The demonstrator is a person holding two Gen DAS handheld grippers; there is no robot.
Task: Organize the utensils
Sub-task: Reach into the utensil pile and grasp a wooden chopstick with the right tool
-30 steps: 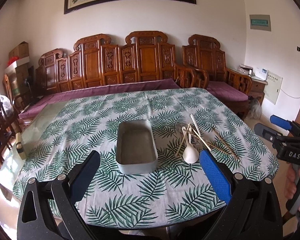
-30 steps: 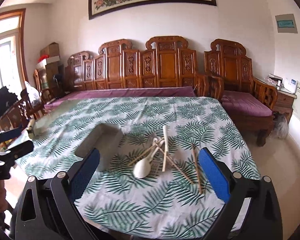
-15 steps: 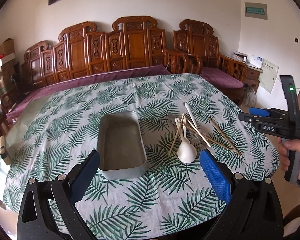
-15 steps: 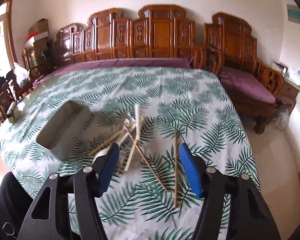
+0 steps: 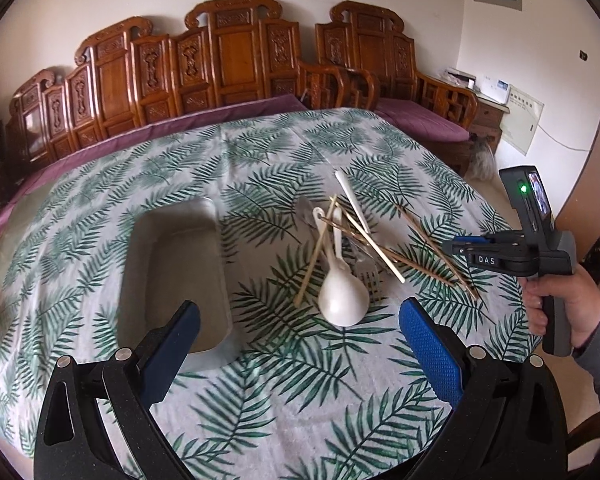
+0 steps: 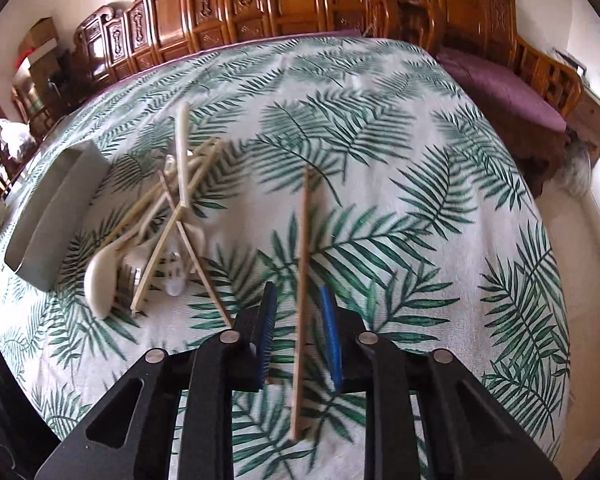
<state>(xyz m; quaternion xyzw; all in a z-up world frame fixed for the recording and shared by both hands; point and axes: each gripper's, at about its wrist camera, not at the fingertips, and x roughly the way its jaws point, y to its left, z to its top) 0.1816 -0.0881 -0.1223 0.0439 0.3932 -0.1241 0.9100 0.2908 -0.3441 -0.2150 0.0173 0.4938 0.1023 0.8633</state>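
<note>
Since a second ago my right tool (image 6: 298, 332) has dropped low and narrowed around a lone chopstick (image 6: 303, 264) on the desk (image 6: 420, 160), not yet touching. My left tool (image 5: 296, 340) hangs wide before the spoon (image 5: 342, 300), utensil pile (image 5: 364, 240) and gray tray (image 5: 172, 264) beyond.

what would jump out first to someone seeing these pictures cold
The tangle of utensils: a white spoon with pale chopsticks crossed over it, mid-table on the palm-leaf tablecloth. Just left of it sits an empty grey rectangular tray. In the right wrist view, the right gripper straddles a lone brown chopstick lying apart from the pile, its blue pads narrowed around it but with gaps either side.
</note>
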